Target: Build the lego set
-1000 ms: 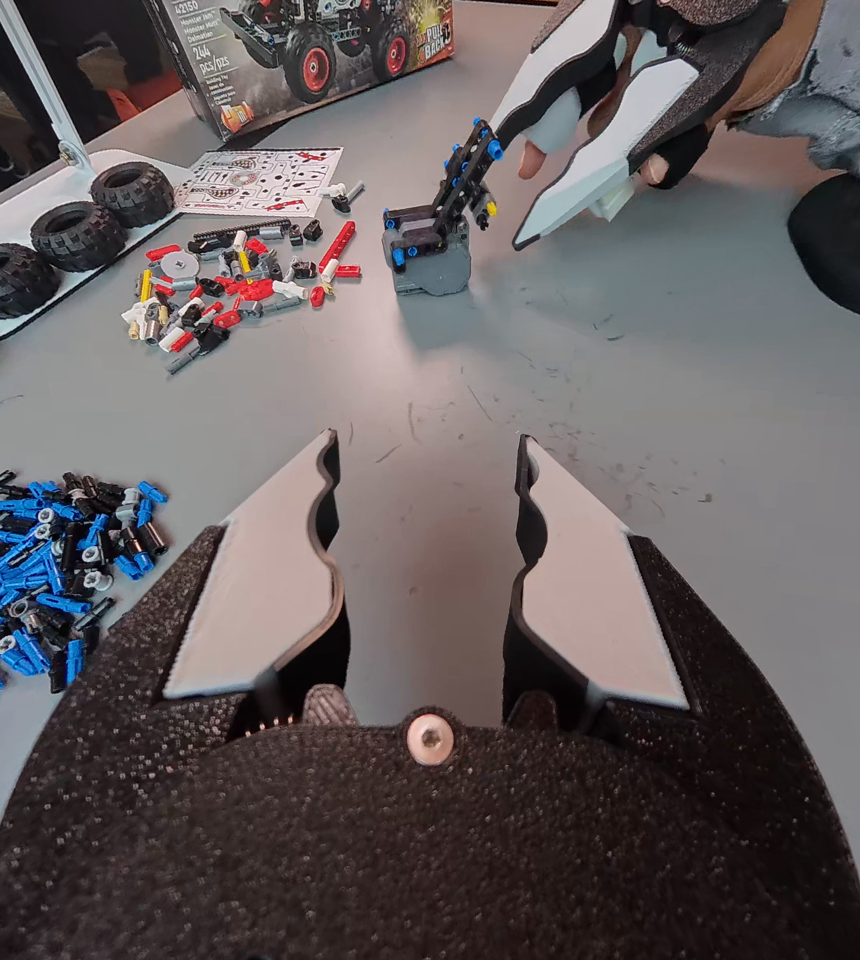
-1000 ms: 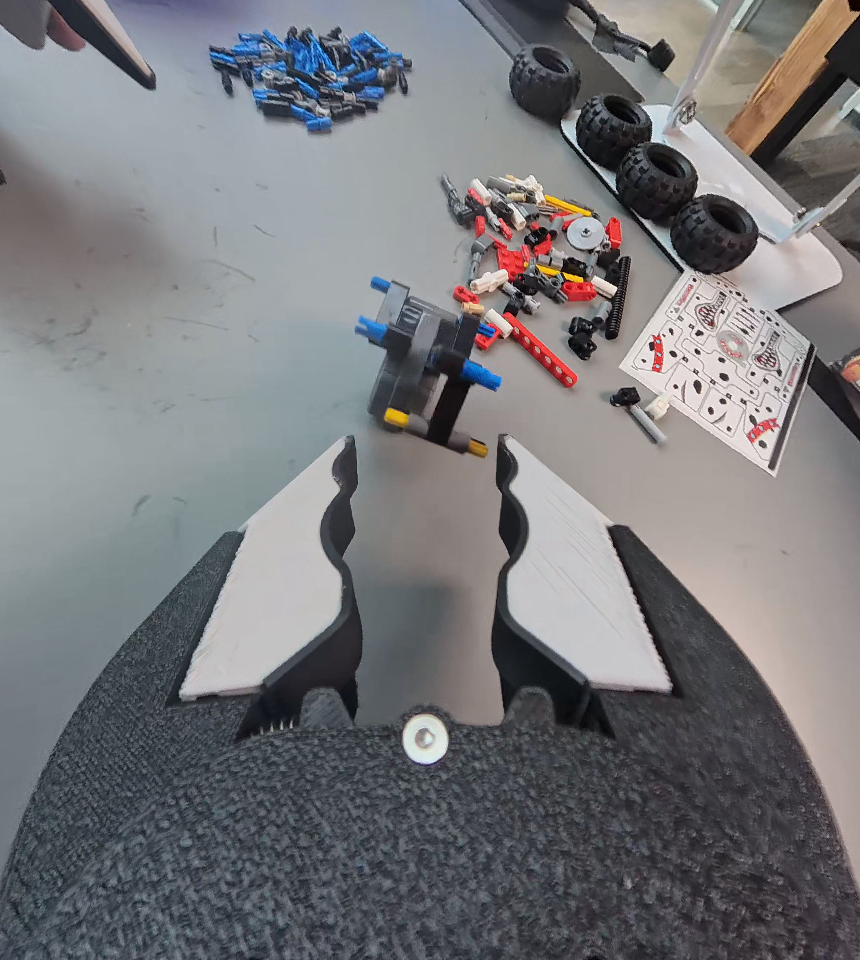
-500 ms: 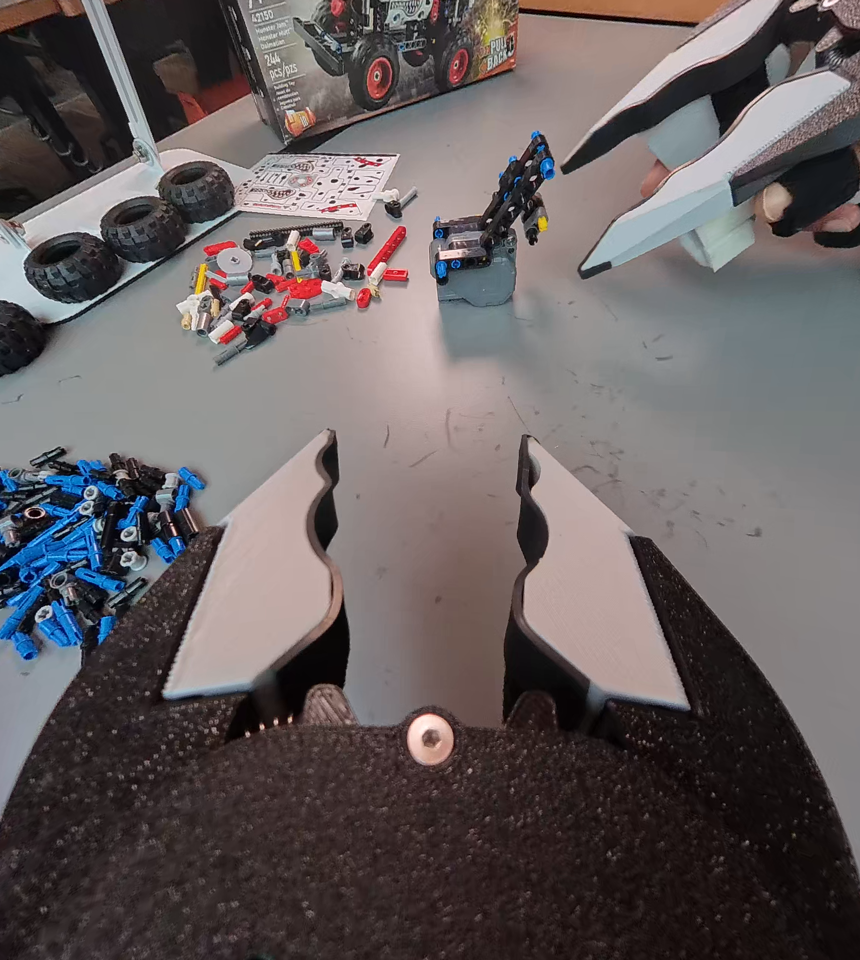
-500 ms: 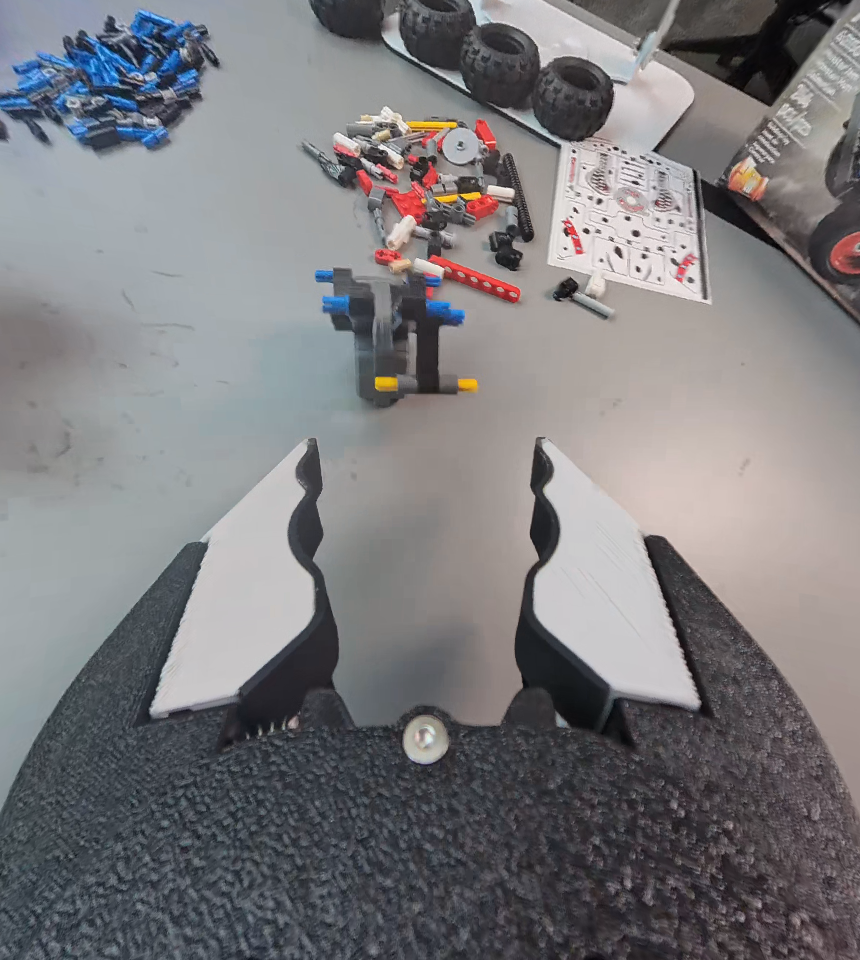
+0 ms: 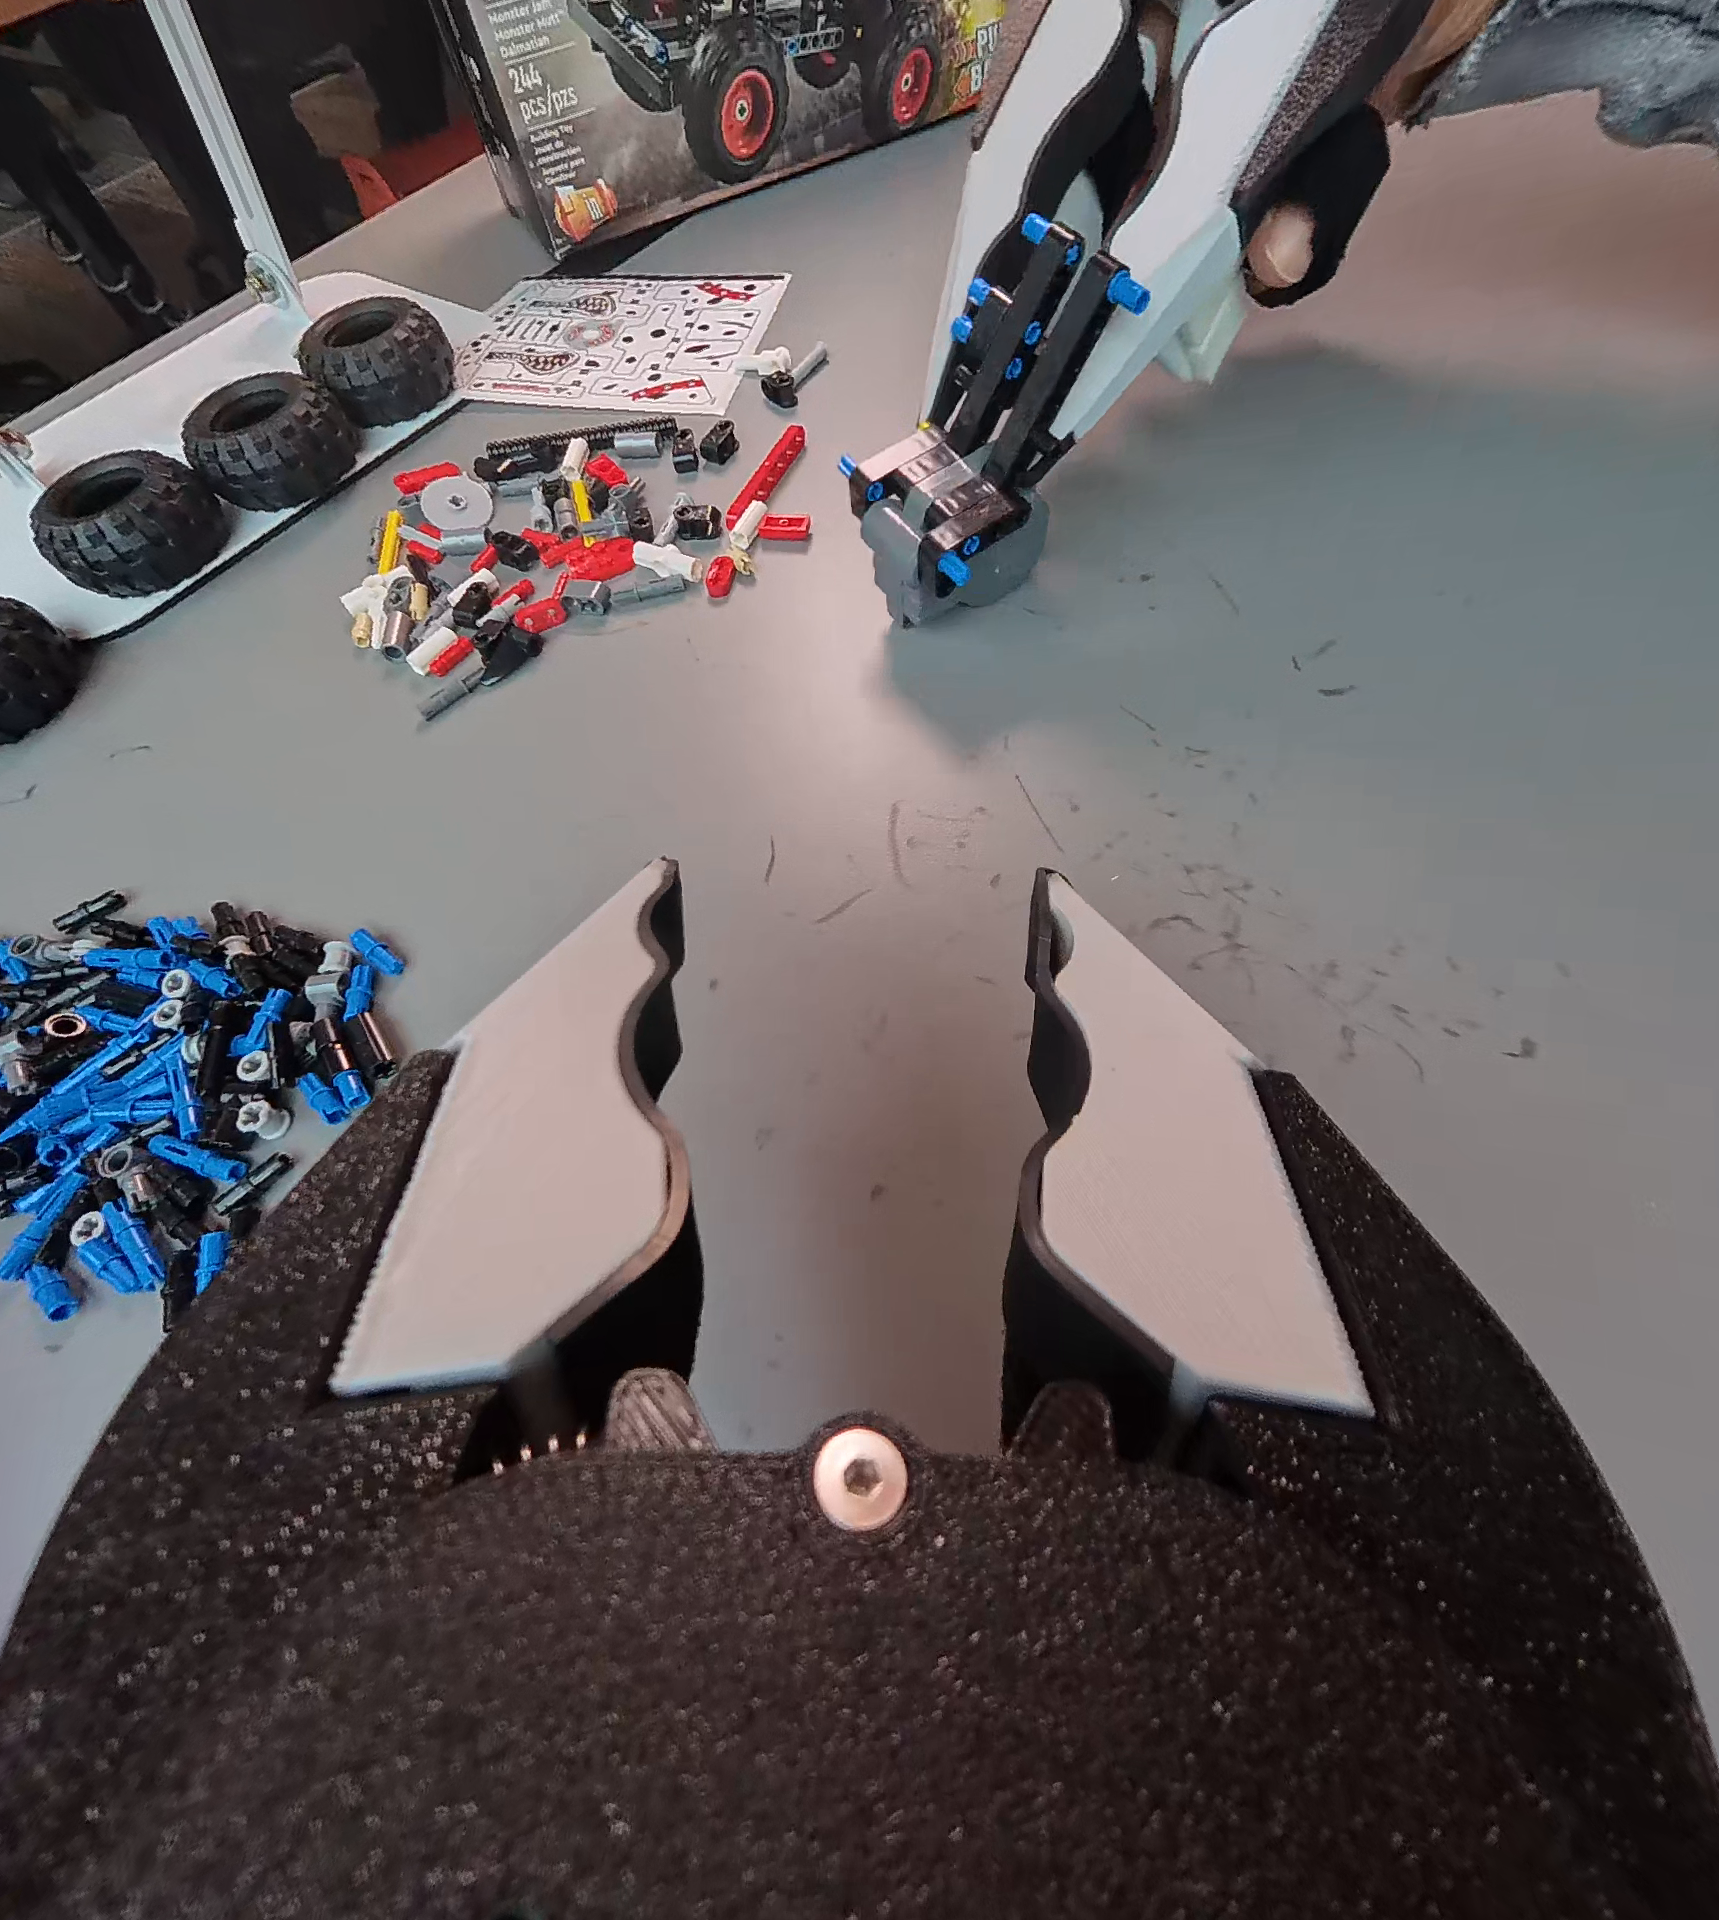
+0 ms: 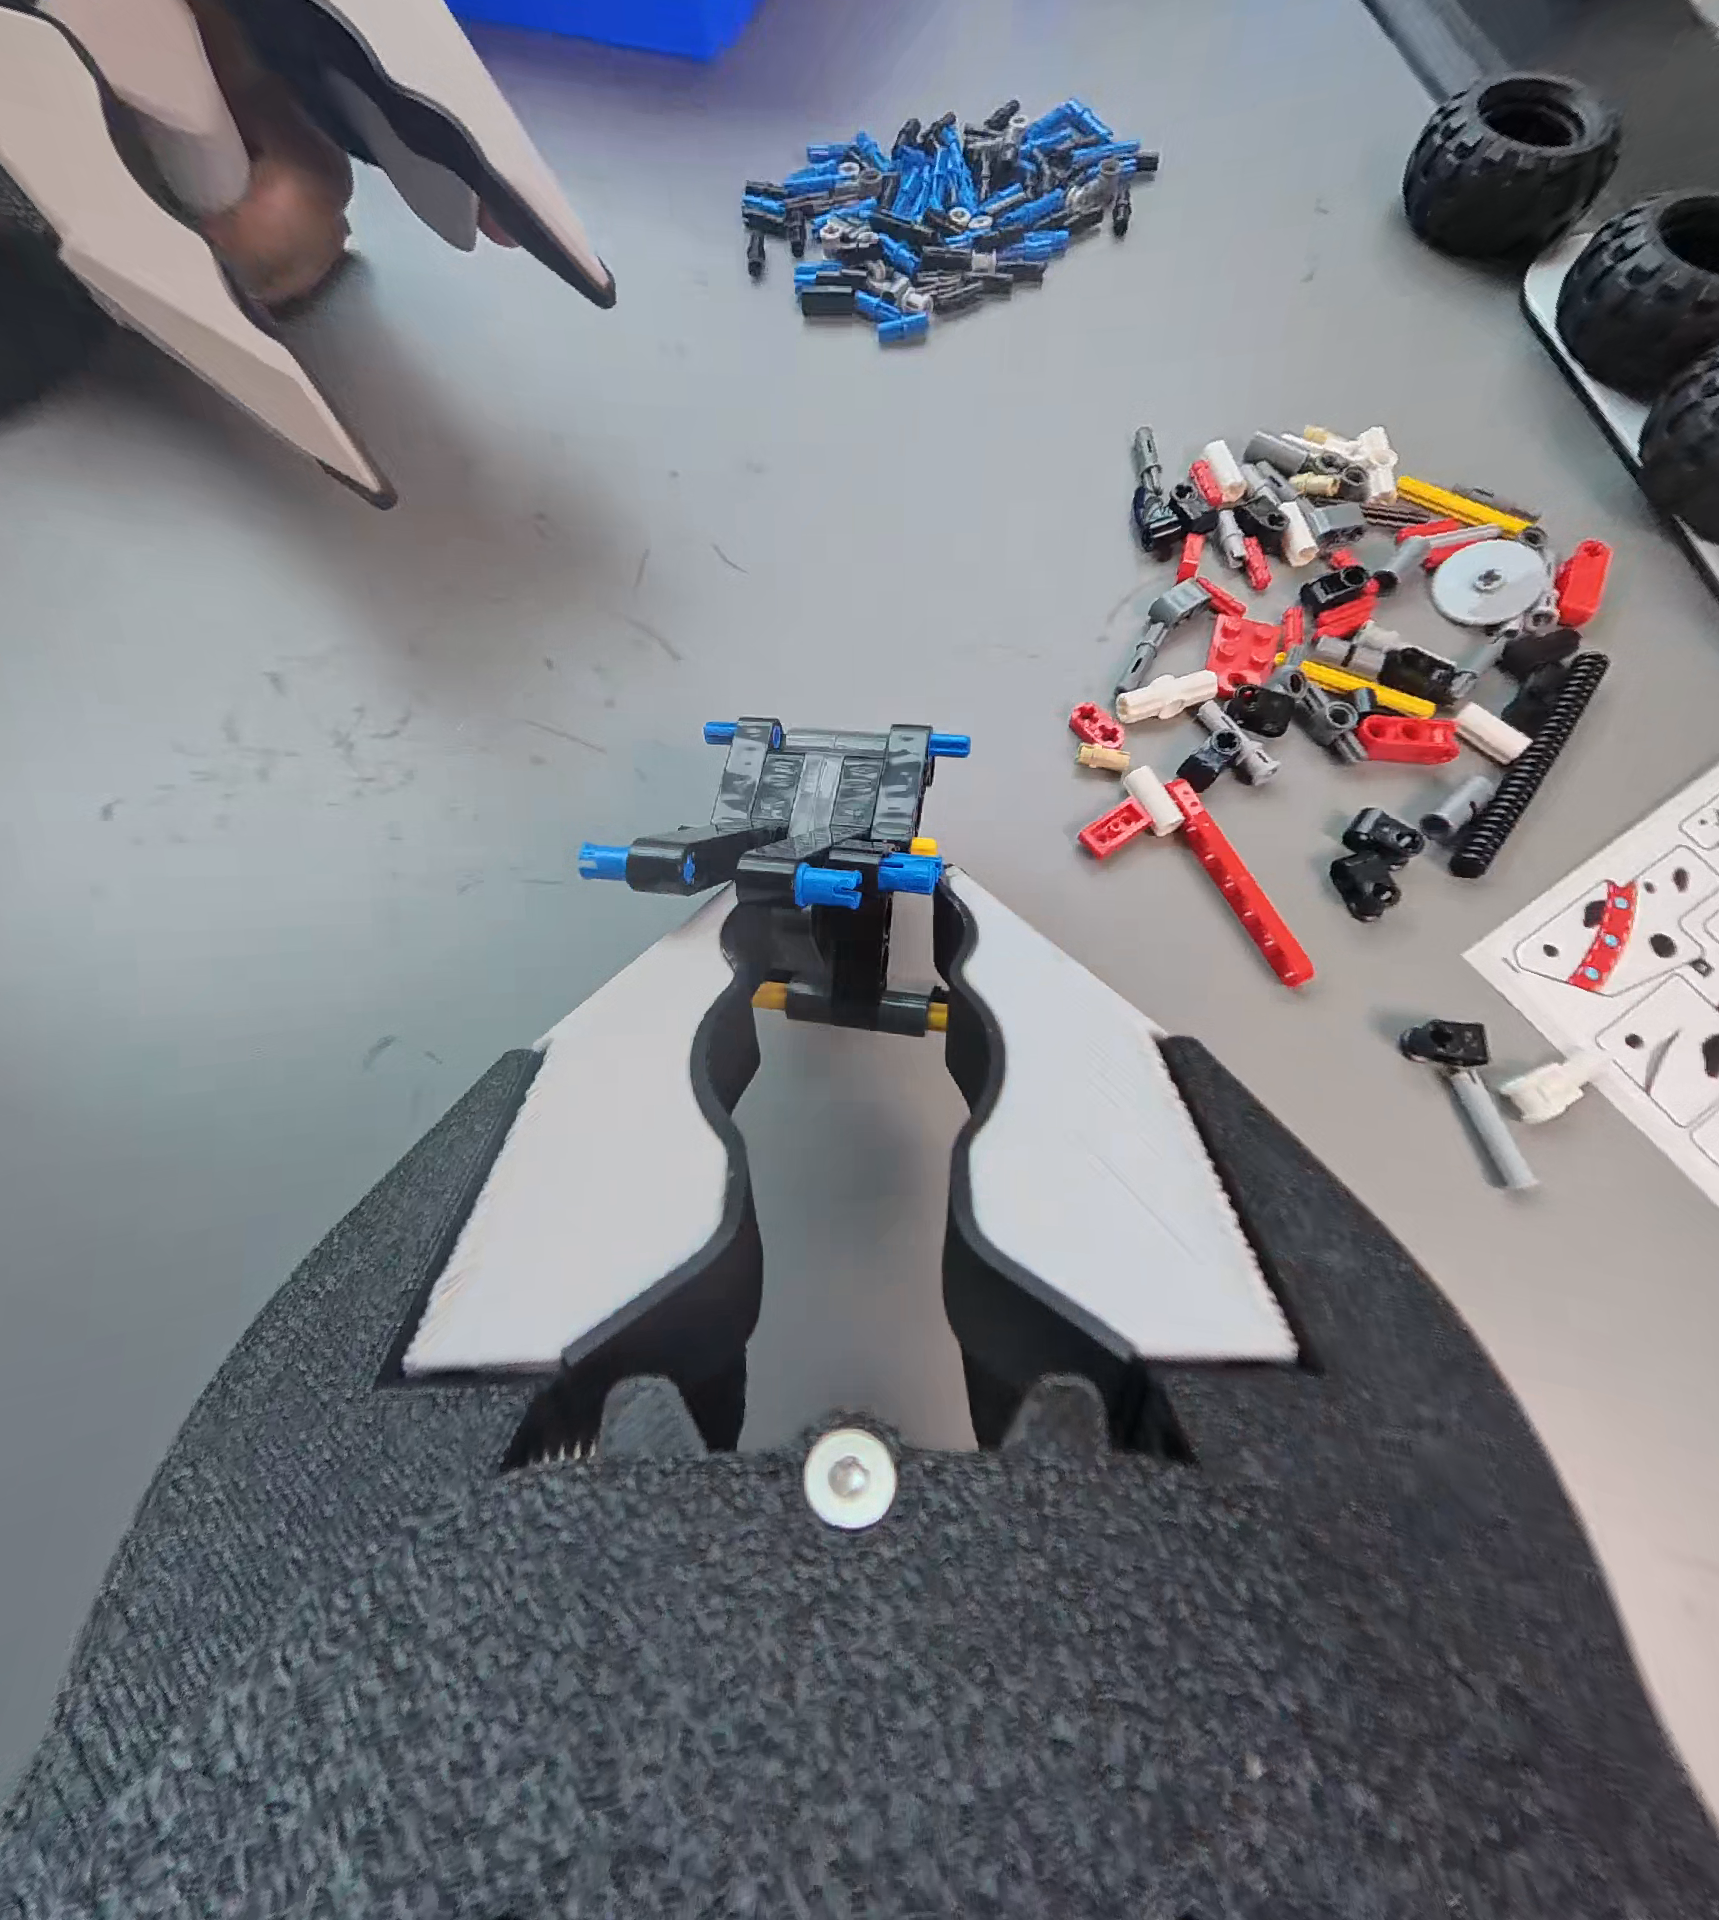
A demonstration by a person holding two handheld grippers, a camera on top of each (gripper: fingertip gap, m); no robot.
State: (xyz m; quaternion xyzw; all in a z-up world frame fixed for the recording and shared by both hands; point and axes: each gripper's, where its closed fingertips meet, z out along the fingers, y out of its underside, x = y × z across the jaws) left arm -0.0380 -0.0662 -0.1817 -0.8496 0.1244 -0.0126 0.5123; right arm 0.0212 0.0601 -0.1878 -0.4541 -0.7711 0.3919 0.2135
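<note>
**Sub-assembly between my right fingers, left tool standing off**

The half-built sub-assembly (image 6: 813,831) sits on the grey table (image 6: 419,727), a grey block at its base with black beams and blue pins rising from it. Seen from the left wrist, those beams (image 5: 1026,353) slant up and away from the block, and that slant is the long axis I have to reckon with: the base stays low on the table while the upper end leans toward my right side.

My right gripper (image 6: 834,914) is on that upper end. Its two fingers flank the black beams, narrowed around them, and the short yellow-tipped axle lies crosswise between the jaws. I judge they are gripping it, though I cannot see full contact on both sides.

My left gripper (image 5: 855,883) is held wide with nothing in it, well apart from the build, its fingers pointing roughly toward it across bare table. The right tool is plainly the nearer one.

Off to the left gripper's left lies the pile of blue and black pins (image 5: 128,1081); farther on, the mixed pile of red, grey and yellow parts (image 5: 564,540) lies between the build and the tyres (image 5: 263,436).
</note>
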